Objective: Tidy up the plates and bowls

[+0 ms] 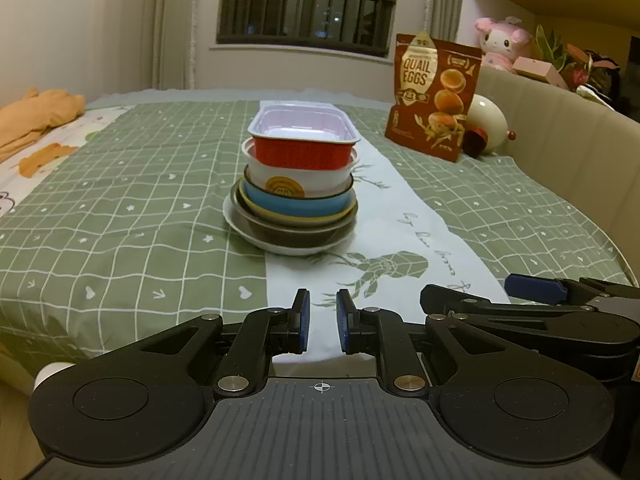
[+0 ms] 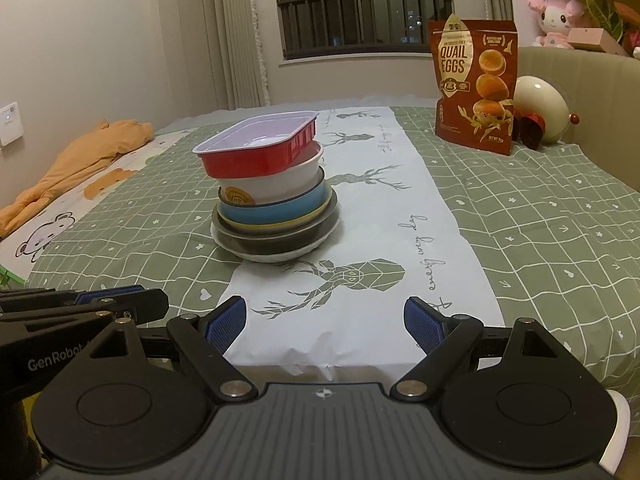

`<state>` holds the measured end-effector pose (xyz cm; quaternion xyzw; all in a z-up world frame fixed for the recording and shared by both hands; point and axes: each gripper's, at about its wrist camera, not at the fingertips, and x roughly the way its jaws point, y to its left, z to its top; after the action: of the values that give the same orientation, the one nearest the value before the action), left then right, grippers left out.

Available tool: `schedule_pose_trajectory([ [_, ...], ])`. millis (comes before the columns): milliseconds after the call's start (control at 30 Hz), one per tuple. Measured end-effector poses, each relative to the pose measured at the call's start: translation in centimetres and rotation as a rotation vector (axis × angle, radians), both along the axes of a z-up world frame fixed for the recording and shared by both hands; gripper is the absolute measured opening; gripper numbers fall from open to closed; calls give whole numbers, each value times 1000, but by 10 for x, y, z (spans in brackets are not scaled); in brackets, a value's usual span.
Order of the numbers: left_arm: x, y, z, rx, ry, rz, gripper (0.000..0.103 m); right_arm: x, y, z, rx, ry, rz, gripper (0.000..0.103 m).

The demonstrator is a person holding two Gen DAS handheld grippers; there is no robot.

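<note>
Ahead of both sets of jaws, well apart from them, stands the stack of dishes (image 1: 294, 184) on the green checked cloth (image 1: 120, 220), straddling the border of its white deer-print strip (image 2: 372, 216). Top: red rectangular tray (image 1: 302, 142), pale inside, sitting skewed. Below it: white bowl (image 1: 298, 178) with a round yellow label, blue bowl (image 1: 296, 200), yellow rim, dark bowl (image 1: 288, 232), white plate (image 1: 280, 246) at the base. Lower pieces show only as rims; their insides are hidden, count uncertain.

Left gripper (image 1: 322, 322): jaws narrow, blue pads nearly together, nothing between them. Right gripper (image 2: 325, 320): jaws wide, nothing between them. Each gripper appears cut off at the edge of the other's view. Both hover over the near edge of the cloth, where the strip hangs over.

Open cloth lies all around the stack. Beyond the jaws to the right, a quail eggs bag (image 1: 434, 96) stands upright, half hiding a cream egg-shaped object (image 1: 488, 124) and something dark red beside it, not identifiable. Far left, an orange garment (image 2: 80, 160), partly cut off. Padded beige rail (image 1: 560, 128) bounds the right side.
</note>
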<state>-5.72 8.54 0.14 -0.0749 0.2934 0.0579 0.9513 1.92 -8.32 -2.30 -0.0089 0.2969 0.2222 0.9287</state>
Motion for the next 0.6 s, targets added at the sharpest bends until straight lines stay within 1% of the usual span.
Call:
schedule_pose_trajectory([
  [600, -1, 0, 0, -1, -4, 0, 17, -1, 2, 0, 0, 9, 7, 87],
])
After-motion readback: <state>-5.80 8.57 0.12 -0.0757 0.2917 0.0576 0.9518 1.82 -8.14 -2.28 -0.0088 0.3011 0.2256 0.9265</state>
